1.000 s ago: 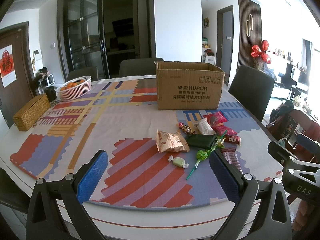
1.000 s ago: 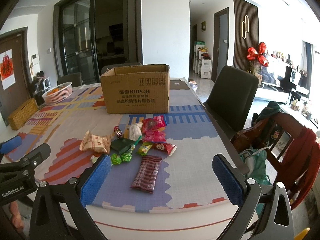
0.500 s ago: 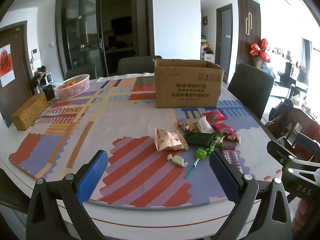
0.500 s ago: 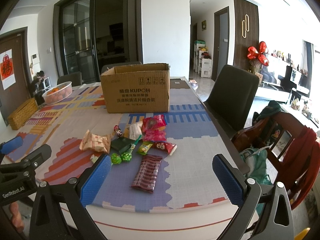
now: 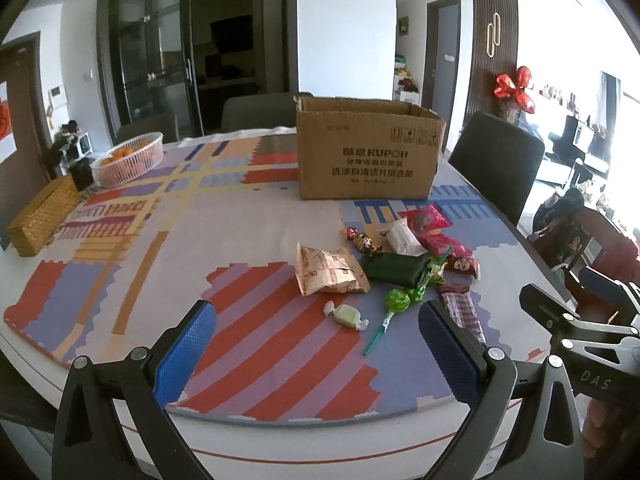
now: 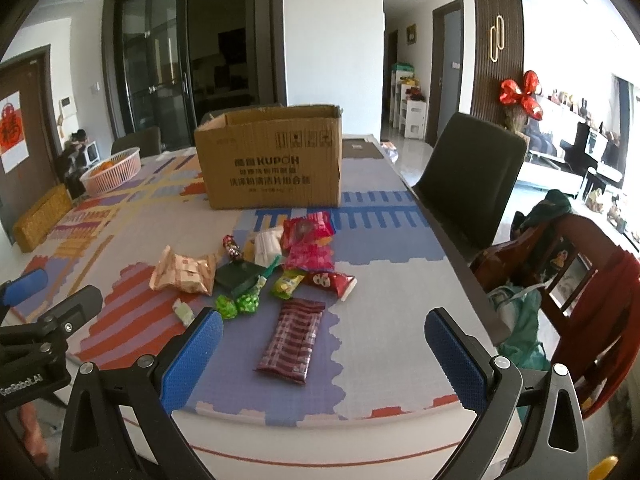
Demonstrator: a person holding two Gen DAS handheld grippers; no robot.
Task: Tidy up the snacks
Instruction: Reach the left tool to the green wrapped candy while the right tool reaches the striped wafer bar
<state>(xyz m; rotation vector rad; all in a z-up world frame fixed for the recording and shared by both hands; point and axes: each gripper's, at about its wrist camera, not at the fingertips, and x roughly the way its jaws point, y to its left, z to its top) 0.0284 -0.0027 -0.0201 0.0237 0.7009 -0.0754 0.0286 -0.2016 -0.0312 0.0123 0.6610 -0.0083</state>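
Note:
Several snacks lie in a loose pile on the patterned table mat. Among them are a tan wrapped biscuit pack (image 5: 330,270), a dark green packet (image 5: 394,268), a pale green candy (image 5: 346,315), a green lollipop (image 5: 396,302) and a striped maroon bar (image 6: 294,340). Behind the pile stands an open cardboard box (image 5: 366,156), also seen as the box (image 6: 272,160). My left gripper (image 5: 316,344) hovers open over the table's near edge, short of the candy. My right gripper (image 6: 324,354) is open too, with the maroon bar lying ahead between its fingers.
A pink basket of oranges (image 5: 130,158) and a woven box (image 5: 42,216) sit at the far left of the table. A dark chair (image 6: 472,180) stands at the right side, and a wooden chair with red cloth (image 6: 592,300) is nearer.
Both grippers have crept slightly forward toward the snacks. Nothing on the table has moved.

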